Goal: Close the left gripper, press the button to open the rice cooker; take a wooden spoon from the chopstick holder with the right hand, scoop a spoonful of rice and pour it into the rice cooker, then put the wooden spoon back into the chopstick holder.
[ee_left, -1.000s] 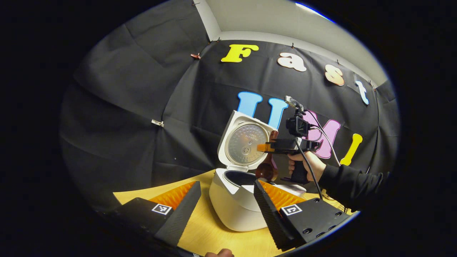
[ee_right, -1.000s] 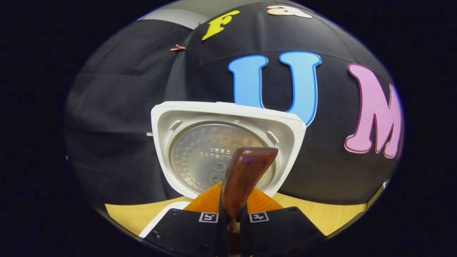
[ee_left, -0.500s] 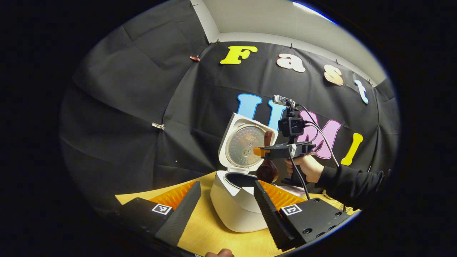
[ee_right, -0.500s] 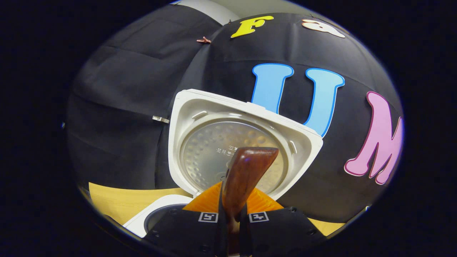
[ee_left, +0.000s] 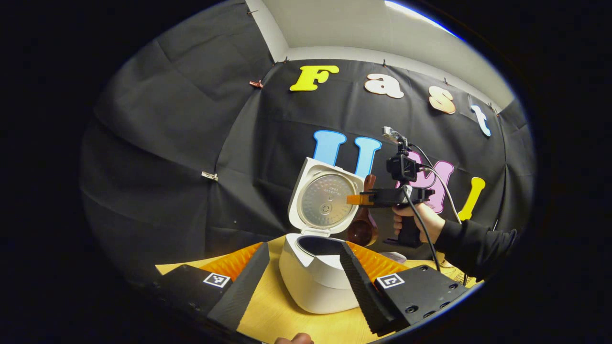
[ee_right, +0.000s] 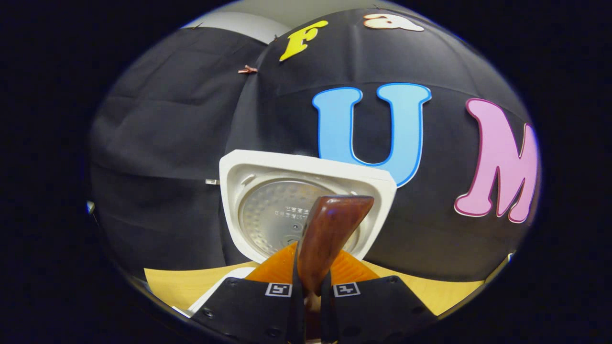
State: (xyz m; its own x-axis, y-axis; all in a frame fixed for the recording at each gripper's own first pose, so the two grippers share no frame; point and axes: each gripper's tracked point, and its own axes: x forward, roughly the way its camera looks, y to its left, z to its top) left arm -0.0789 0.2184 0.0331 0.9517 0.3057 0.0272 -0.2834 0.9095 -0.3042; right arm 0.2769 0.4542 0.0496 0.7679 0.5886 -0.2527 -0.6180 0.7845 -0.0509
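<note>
- Two hand-held grippers are in the booth, one low in front of the white rice cooker (ee_left: 315, 282), the other raised beside its lid.
- The left gripper (ee_left: 302, 282) sits at the bottom of the left gripper view with its two fingers spread wide apart, holding nothing; the cooker's white body shows between them.
- The rice cooker stands on the pale yellow wooden table (ee_left: 282, 317), its lid (ee_left: 325, 198) swung up and back so the round silver inner plate faces forward, and the dark inner pot (ee_left: 318, 244) lies open below.
- The right gripper (ee_left: 356, 199) is held in a hand (ee_left: 417, 224) with a black sleeve (ee_left: 473, 246), level and pointing toward the lid's silver plate, above and just to the right of the open pot.
- Its fingers are closed together on the handle of the dark brown wooden spoon (ee_left: 362, 224), which hangs almost upright with the round bowl at the bottom, near the cooker's right rim and above the table.
- In the right gripper view, the right gripper (ee_right: 311, 291) has both fingers pressed against the sides of the reddish-brown wooden spoon (ee_right: 327, 239) handle, whose flat end rises up in front of the cooker's lid (ee_right: 267, 191).
- Whether the spoon's bowl carries any rice cannot be told from either view.
- A fingertip (ee_left: 294, 339) of the person shows at the bottom edge of the left gripper view.
- The table's edge (ee_right: 191, 284) and a corner of the cooker's white body show below the lid in the right gripper view.
</note>
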